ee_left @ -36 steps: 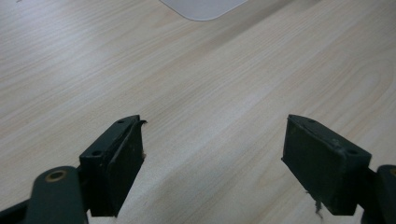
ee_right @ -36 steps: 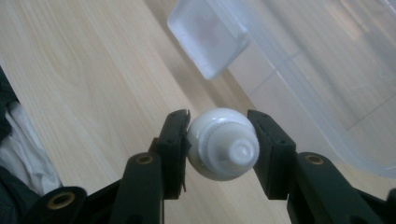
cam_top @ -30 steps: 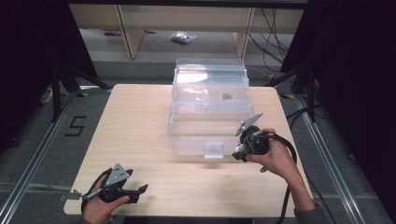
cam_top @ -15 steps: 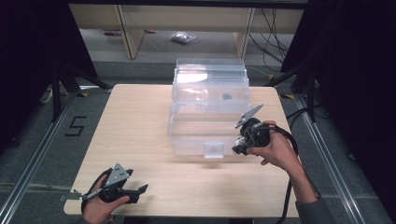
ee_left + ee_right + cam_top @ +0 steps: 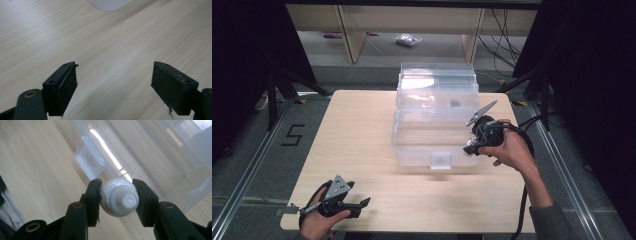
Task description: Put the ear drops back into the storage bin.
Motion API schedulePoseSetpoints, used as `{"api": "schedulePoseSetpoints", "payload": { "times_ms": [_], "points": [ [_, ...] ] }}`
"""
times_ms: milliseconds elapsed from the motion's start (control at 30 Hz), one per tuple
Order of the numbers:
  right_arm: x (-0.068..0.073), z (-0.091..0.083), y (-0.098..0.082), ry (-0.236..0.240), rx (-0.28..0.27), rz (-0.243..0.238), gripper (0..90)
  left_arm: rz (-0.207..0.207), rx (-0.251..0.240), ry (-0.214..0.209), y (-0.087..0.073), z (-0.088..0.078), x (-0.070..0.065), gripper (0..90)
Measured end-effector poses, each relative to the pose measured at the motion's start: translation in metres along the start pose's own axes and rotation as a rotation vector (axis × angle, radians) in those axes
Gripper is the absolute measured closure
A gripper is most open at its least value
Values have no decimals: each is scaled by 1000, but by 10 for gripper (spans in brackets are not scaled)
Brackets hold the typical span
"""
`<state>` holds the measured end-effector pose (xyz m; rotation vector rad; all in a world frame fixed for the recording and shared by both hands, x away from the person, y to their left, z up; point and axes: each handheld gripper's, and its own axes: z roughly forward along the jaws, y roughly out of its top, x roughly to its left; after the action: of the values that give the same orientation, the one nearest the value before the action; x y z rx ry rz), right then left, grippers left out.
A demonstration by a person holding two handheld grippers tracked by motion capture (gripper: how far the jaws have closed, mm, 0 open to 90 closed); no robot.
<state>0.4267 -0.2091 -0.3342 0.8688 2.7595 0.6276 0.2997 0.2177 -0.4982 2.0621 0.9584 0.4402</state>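
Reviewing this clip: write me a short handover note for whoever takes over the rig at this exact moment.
Right gripper: shut on a small white bottle, held at the front right corner of the clear plastic box.
Left gripper: open, holding nothing, low over the near left of the wooden table.
Box: sits mid-table with its front latch facing the person; whether the lid is shut is hard to tell.
Done: bottle gripped and lifted.
Left: probably get the bottle into the box, which may need the free left gripper on the lid.
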Motion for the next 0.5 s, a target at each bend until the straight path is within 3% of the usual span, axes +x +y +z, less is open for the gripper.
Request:
{"api": "schedulePoseSetpoints", "payload": {
  "times_ms": [233, 267, 500],
  "points": [
    [-18, 2, 7, -14, 15, 22, 602, 19, 22, 4, 0, 0, 1, 198],
    [-19, 2, 9, -19, 24, 37, 602, 1, 4, -4, 0, 0, -1, 199],
    [-35, 9, 18, -18, 51, 62, 602, 4, 0, -2, 0, 0, 0, 199]
  ]
}}
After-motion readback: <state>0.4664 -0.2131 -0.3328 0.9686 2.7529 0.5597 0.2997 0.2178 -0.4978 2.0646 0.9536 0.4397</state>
